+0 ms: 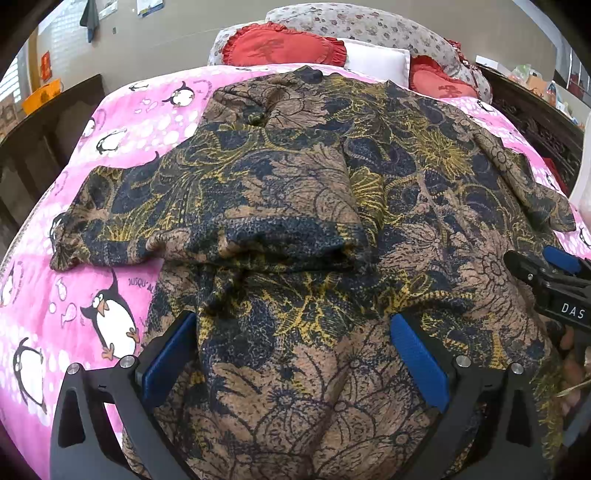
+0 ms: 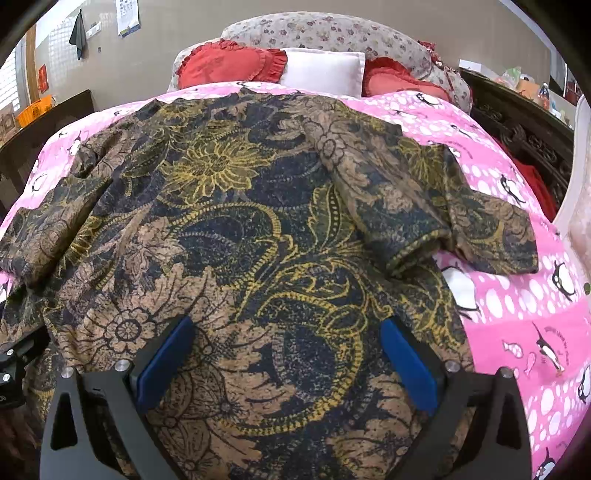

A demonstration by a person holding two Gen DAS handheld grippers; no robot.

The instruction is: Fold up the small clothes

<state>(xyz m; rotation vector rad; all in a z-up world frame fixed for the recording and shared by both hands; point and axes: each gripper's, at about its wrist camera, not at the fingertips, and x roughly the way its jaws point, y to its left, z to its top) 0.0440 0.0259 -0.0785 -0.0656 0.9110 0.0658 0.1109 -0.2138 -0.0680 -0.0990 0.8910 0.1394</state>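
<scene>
Bed cover: a pink penguin-print blanket point(image 1: 122, 254) spreads over the bed and carries the garment; it shows on the left of the left wrist view and on the right of the right wrist view point(image 2: 517, 325).
Garment: a floral-print shirt point(image 1: 314, 206) in brown, navy and yellow lies spread on the blanket, filling most of both views point(image 2: 236, 229).
Left sleeve: the shirt's left sleeve point(image 1: 207, 210) is folded inward across the body, its cuff edge lying near mid-shirt.
Right sleeve: the right sleeve point(image 2: 454, 221) lies out flat on the blanket, partly doubled on itself.
Left claw: left claw point(image 1: 293, 334) is spread wide, its blue pads point(image 1: 168, 358) standing apart over the lower part of the shirt; nothing is gripped. Whether the pads touch the cloth cannot be told.
Right claw: right claw point(image 2: 288, 338) is likewise spread wide over the shirt near its right edge, gripping nothing. In the left wrist view it enters at the right border point(image 1: 546, 271), cut off by the frame.
Pillows: at the head of the bed, two red heart-shaped cushions point(image 2: 225, 68) flank a white pillow point(image 2: 325, 68), with a flowered bolster point(image 2: 325, 31) behind.
Hidden or cut off: the shirt's lower hem runs under both claws and out of frame. The collar area is too creased to read.
Containers: an orange bin point(image 1: 40, 96) stands at far left; its contents cannot be made out.
</scene>
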